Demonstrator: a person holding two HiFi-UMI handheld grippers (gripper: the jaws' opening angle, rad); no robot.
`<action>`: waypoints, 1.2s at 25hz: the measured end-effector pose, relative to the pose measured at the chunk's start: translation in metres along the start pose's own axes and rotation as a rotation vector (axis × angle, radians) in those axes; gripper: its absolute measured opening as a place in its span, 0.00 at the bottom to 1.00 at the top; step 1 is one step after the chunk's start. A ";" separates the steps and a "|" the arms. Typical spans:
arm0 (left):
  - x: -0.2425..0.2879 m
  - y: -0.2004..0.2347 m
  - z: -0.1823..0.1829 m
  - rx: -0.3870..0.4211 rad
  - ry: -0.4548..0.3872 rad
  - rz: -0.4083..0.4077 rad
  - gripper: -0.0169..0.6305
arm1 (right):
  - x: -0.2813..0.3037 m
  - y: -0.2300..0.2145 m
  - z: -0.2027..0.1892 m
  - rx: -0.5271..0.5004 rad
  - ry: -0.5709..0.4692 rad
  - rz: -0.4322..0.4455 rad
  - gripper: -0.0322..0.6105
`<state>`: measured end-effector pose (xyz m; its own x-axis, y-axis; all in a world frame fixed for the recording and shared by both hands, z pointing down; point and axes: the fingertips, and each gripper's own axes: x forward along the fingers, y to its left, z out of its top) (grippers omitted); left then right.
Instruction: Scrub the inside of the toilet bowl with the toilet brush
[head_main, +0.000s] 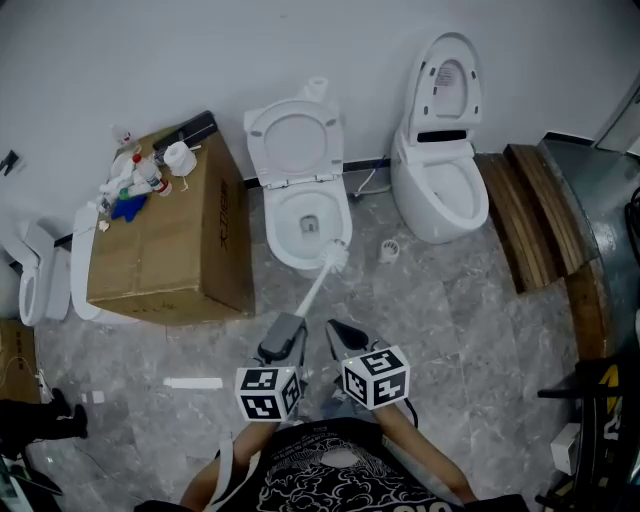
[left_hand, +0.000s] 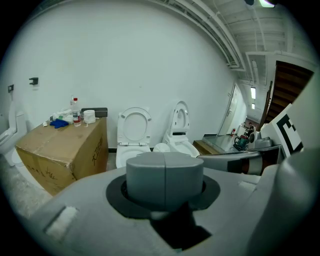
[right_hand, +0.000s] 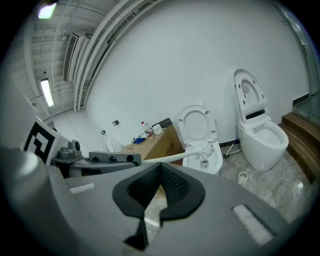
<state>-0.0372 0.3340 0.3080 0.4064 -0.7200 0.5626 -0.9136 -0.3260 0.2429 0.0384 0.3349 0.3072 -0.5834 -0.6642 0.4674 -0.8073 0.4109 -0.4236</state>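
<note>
**Brush Head at Bowl Rim; Scrubbing Contact Unconfirmed**

The left gripper (head_main: 285, 328) has its fingers clenched on the handle end of the toilet brush (head_main: 318, 285). This grip is judged to be for reach. The long handle slants forward, putting the bristle head (head_main: 337, 255) at the front rim of the toilet bowl (head_main: 283, 222). Contact with the porcelain cannot be confirmed. The seat (head_main: 295, 135) stands raised, leaving the bowl open. The right gripper (head_main: 338, 330) hangs just beside the left, fingers pressed together and holding nothing.

From my rig I see a cardboard box (head_main: 165, 235) at eleven o'clock, another toilet (head_main: 440, 190) at one, wooden planks (head_main: 535, 205) at two.
</note>
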 end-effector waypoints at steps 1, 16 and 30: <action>0.005 -0.001 0.004 -0.003 -0.001 0.009 0.26 | 0.002 -0.005 0.004 0.005 -0.003 0.006 0.05; 0.042 -0.004 0.041 0.012 -0.027 0.043 0.26 | 0.021 -0.039 0.034 0.008 -0.010 0.036 0.05; 0.126 0.070 0.075 -0.011 0.030 -0.012 0.26 | 0.119 -0.063 0.077 0.001 0.045 -0.015 0.05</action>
<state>-0.0497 0.1742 0.3367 0.4173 -0.6974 0.5827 -0.9087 -0.3279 0.2583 0.0264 0.1821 0.3296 -0.5747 -0.6418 0.5077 -0.8158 0.4008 -0.4168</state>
